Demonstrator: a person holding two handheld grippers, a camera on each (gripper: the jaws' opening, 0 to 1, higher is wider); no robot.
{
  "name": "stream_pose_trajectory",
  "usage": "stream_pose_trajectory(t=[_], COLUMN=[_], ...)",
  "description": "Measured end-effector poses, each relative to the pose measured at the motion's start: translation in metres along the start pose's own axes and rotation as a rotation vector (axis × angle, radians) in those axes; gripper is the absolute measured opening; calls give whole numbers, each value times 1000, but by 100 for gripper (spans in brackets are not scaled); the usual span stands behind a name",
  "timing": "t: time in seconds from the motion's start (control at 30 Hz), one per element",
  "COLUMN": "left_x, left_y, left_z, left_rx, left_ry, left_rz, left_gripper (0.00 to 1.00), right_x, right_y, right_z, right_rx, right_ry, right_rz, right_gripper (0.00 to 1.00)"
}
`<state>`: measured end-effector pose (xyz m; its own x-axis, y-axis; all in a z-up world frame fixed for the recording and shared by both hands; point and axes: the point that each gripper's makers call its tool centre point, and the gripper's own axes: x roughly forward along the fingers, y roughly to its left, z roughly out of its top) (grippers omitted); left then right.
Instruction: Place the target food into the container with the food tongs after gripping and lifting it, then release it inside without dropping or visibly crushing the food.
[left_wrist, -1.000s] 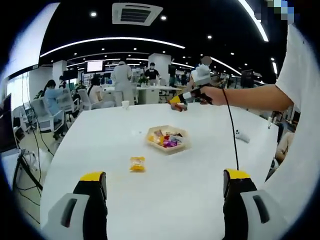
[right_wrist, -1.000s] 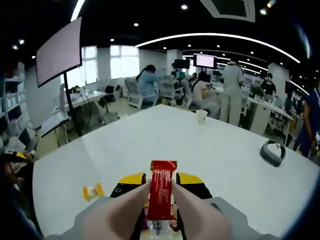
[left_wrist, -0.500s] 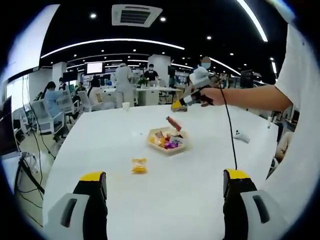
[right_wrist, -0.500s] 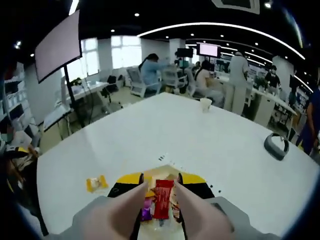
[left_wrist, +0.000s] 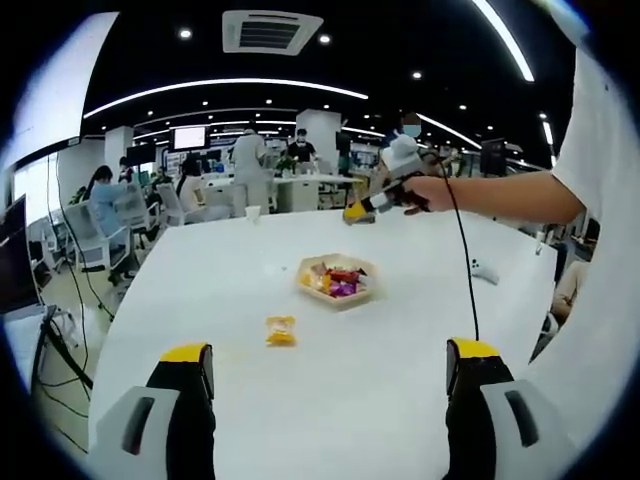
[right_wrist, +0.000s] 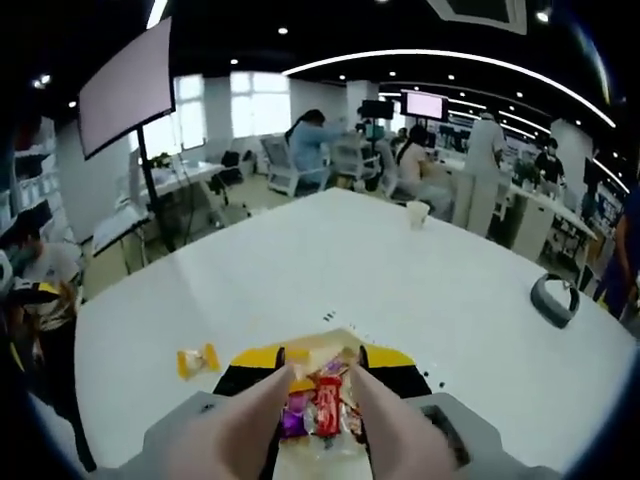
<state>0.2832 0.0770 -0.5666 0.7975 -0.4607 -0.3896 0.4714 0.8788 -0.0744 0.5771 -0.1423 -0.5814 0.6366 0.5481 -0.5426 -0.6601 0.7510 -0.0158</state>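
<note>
On the white counter (left_wrist: 330, 370) sits a shallow tan container (left_wrist: 337, 280) holding a mix of wrapped snacks. The red snack bar (right_wrist: 327, 405) lies inside it, among purple and yellow wrappers, seen between the 2 jaws of the right tongs (right_wrist: 318, 400) in the right gripper view. Those jaws are parted and grip nothing; in the left gripper view they hang in the air above and beyond the container. The left tongs (left_wrist: 330, 375) are spread wide and empty, low over the counter. A yellow wrapped candy (left_wrist: 281, 330) lies on the counter just beside the container, apart from it
</note>
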Motion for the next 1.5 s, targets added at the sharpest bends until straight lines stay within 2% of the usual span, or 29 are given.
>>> stream_pose_trajectory(t=[0.27,0.4,0.6,0.9,1.17,1.37,1.5], left_x=[-2,-2,4,15,17,19,19], left_y=[-6,-6,-9,-17,-18,-19,-20], left_z=[-1,3,8,8,7,9,10], left_rx=[15,24,48,61,65,74,75], left_ry=[14,12,15,18,24,24,21], left_rz=[-20,-29,-49,-99,-114,-128,-132], left_gripper=[97,97,97,97,97,97,97], right_x=[-13,-19,-30,-60,-81,-92,-99], right_y=[27,38,52,48,49,60,71], right_z=[-16,-21,-32,-42,-53,-64,-77], right_rx=[-114,-90,-93,-56,-23,12,35], right_ry=[-10,-34,-35,-43,-50,-54,-47], right_rz=[29,36,36,3,-30,-40,-41], right_gripper=[29,30,30,30,30,30,30])
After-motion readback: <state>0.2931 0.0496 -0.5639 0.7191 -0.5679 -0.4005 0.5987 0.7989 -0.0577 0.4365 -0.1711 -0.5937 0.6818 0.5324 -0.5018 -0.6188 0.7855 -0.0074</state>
